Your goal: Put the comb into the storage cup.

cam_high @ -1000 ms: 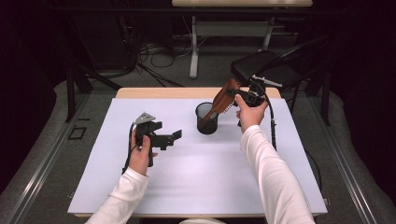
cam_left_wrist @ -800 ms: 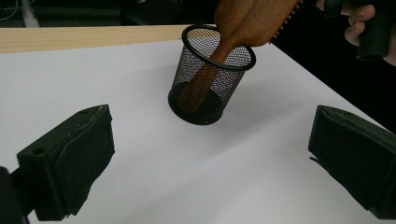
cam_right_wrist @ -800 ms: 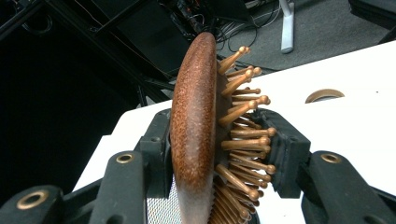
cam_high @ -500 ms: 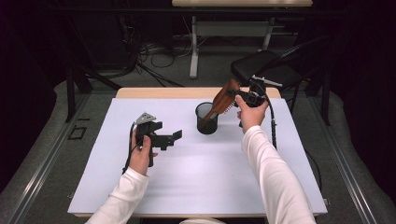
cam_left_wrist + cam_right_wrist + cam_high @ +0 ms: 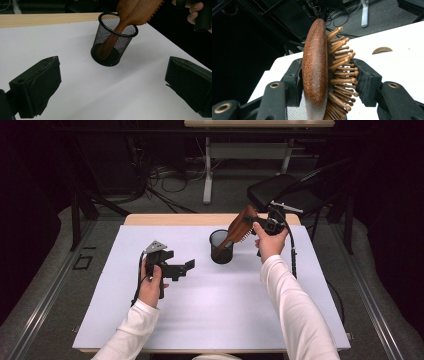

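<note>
Table: a wooden table point(image 5: 150, 219), mostly under a white cover point(image 5: 225, 310).
On the cover: a black mesh cup point(image 5: 221, 247) stands upright near the far edge.

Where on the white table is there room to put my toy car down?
Lots of bare white table lies in front of the mesh cup, between the person's two sleeves. It is crowded at the cup, where the right tongs hold the wooden hairbrush, and near the left tongs.

Brown brush point(image 5: 241, 226) – blk mesh cup point(image 5: 221, 247)
</note>
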Tool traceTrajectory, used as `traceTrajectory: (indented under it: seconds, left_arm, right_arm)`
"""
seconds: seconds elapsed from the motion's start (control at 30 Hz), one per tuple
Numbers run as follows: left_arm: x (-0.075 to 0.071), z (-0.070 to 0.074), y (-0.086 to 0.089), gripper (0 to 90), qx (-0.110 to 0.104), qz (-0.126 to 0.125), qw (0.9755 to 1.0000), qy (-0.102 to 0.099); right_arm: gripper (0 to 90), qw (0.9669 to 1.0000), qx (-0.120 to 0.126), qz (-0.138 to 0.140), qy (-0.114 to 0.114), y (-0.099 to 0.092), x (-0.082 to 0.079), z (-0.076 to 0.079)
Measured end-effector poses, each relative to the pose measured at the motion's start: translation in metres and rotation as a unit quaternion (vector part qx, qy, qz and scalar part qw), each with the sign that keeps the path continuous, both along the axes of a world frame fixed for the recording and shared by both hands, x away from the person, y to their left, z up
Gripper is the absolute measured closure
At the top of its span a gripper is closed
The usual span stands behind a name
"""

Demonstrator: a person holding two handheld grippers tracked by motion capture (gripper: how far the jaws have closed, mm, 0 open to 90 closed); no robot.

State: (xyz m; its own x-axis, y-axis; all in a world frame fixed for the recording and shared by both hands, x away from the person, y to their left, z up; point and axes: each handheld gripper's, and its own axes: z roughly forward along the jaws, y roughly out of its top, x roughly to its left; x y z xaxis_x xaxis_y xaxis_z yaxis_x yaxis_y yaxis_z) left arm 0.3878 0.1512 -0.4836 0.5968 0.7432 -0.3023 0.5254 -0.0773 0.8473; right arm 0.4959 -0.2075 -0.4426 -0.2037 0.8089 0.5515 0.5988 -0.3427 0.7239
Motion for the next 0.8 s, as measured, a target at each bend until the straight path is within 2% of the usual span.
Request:
traceTrajectory:
  seconds: [0.3, 0.8]
  left_arm:
    - [0.0003, -0.0003, 0.0001, 0.4, 0.0, 0.0, 1.0, 0.0]
    - [0.0002, 0.0, 0.0005, 0.3, 0.0, 0.0, 1.0, 0.0]
  right_arm:
    - [44.8, 1.0, -0.006, -0.001, 0.001, 0.0005, -0.0008, 0.0006]
    - [35.1, 0.9999, -0.009, 0.002, -0.005, 0.0036, -0.0023, 0.002]
